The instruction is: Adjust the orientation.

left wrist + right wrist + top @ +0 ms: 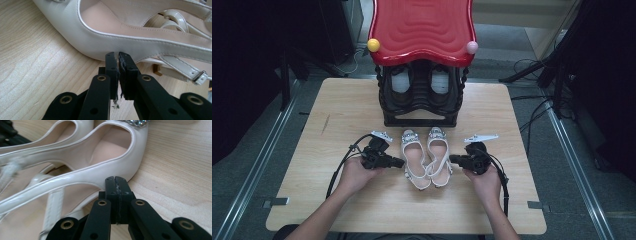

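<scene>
— So where do the sandals [426, 157] stand?
— Side by side mid-table, six o'clock of the rack [421, 102], not yet shelved.
— And your grippers?
— Left gripper [118, 55] at nine, right gripper [116, 180] at three, both pressed together, pinching nothing, tips against the sides.

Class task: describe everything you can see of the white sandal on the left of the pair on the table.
The white glossy leather-look slingback sandal has a peach insole, a jewelled trim at the toe and a buckled strap. It lies sole-down on the pale wooden table, toe toward the black shoe rack, against its partner sandal. The left tool, shut, meets its outer side.
</scene>
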Available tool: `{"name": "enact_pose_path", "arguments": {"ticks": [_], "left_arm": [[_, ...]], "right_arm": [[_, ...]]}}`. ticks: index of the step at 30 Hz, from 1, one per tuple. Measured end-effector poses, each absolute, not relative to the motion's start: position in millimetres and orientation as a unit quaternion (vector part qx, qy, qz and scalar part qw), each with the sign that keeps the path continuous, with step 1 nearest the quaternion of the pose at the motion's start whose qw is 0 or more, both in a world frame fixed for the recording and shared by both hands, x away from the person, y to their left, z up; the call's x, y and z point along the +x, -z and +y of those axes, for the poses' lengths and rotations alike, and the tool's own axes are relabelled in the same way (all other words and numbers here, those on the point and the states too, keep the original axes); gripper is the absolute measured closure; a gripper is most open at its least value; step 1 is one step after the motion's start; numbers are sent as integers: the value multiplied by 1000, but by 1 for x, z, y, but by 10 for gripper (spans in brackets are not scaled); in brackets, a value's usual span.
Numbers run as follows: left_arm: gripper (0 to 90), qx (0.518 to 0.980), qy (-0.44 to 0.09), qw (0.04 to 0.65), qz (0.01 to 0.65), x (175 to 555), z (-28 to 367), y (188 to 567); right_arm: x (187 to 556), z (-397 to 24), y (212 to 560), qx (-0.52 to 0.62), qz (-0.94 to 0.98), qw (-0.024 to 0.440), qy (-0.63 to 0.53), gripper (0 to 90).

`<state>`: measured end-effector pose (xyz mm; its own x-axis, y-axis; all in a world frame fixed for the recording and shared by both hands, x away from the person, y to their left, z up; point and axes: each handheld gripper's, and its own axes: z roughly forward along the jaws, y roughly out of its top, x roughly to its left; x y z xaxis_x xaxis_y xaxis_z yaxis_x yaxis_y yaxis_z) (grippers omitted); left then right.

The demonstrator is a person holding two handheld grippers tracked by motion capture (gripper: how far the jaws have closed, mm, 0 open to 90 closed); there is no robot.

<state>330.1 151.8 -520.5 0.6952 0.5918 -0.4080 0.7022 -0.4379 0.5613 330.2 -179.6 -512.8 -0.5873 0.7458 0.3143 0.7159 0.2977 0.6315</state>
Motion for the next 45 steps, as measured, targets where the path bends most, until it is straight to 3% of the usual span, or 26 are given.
{"name": "enact_pose_path", "arguments": {"ticks": [20,34,39,45], "left_arm": [[858,830,73,387,395,330,148,526],[853,826,79,392,397,330,149,528],[828,831,70,386,395,330,149,526],[710,839,62,367,397,330,154,523]], "right_arm": [[343,-173,518,449,801,10,-397,900],[339,-173,520,438,802,29,-405,900],[338,-173,521,445,798,34,-406,869],[336,-174,513,451,801,50,-392,837]]}}
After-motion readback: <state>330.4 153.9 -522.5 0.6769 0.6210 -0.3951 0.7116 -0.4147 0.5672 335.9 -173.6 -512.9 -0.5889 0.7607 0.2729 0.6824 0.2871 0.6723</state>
